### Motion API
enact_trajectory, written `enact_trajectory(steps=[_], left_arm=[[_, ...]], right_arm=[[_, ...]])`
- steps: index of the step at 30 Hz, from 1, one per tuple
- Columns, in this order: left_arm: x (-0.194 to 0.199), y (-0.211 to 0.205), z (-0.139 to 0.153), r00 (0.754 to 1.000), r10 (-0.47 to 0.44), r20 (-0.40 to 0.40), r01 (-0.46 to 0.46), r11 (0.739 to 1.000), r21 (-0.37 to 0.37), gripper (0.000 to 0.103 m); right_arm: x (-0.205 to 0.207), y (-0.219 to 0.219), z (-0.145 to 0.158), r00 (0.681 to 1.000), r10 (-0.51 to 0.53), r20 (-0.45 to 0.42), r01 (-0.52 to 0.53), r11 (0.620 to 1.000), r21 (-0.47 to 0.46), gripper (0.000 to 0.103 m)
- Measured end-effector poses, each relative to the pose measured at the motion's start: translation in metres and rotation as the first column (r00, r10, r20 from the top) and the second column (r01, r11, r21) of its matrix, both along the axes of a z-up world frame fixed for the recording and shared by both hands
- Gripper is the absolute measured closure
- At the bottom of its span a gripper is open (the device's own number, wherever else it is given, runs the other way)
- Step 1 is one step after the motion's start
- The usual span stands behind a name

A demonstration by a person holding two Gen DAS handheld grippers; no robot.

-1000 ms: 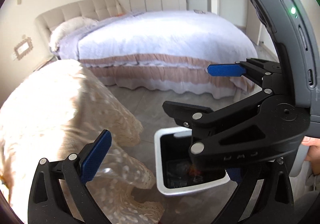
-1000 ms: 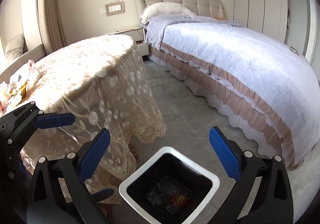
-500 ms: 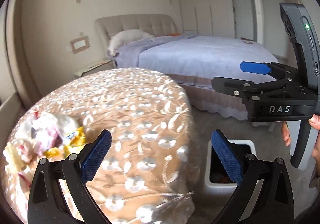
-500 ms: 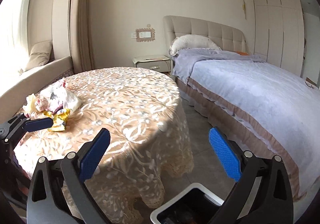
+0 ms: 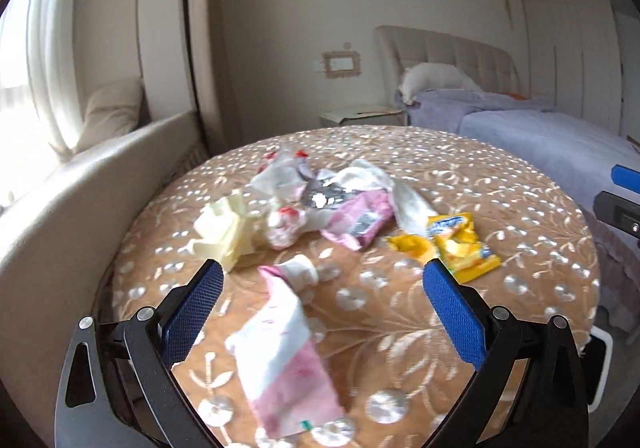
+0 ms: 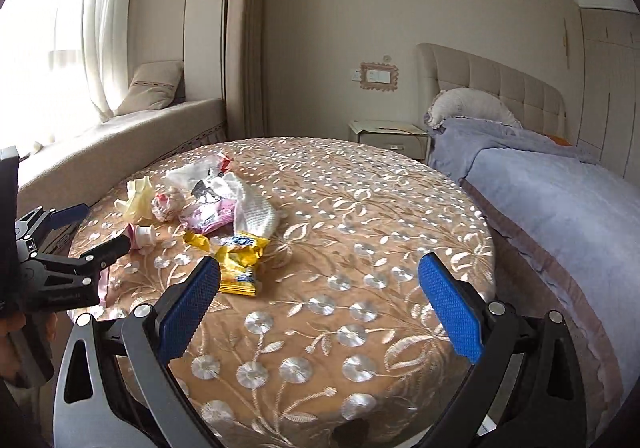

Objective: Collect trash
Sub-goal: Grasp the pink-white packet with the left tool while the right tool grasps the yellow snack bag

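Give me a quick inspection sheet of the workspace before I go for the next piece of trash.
Surface: round table under a tan embroidered cloth.
Job's things: trash heaped on the table's window side: yellow snack bag, pink-and-white pouch nearest the left claw, pink wrapper, white tissue, cream crumpled paper. Trash bin only a sliver past the table edge.
Clutter: nothing seen beyond the trash.
Grippers: left claw open, over the pouch; right claw open, over bare cloth, empty.
Cables: nothing seen.
Surroundings: bed, nightstand, window seat with cushion.
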State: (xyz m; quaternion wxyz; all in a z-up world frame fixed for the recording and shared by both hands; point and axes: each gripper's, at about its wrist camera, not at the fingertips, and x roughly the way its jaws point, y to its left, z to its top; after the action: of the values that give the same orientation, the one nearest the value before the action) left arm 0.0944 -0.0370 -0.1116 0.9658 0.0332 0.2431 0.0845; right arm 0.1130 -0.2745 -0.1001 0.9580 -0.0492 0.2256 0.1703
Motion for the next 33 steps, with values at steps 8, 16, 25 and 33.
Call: enact_trajectory(steps=[8,16,25,33], left_arm=[[0.012,0.052,-0.029,0.992,0.045,-0.119,-0.065,0.983,-0.17,0.005],[0.025,0.056,-0.046,0.983,-0.045,-0.177,-0.004,0.963,-0.269,0.006],[0.03,0.056,-0.046,0.983,-0.082,-0.163,0.042,0.971,-0.233,0.058],[0.029,0.056,-0.031,0.991,-0.072,-0.111,0.054,0.986,-0.158,0.06]], right_arm=[[0.012,0.042,-0.009,0.996,0.077,-0.046,-0.078,0.997,-0.021,0.004],[0.024,0.063,-0.021,0.99,0.101,-0.096,-0.106,0.994,-0.042,0.004],[0.033,0.072,-0.028,0.986,0.115,-0.121,-0.121,0.992,-0.044,0.004],[0.046,0.083,-0.035,0.98,0.135,-0.149,-0.14,0.99,-0.029,0.004]])
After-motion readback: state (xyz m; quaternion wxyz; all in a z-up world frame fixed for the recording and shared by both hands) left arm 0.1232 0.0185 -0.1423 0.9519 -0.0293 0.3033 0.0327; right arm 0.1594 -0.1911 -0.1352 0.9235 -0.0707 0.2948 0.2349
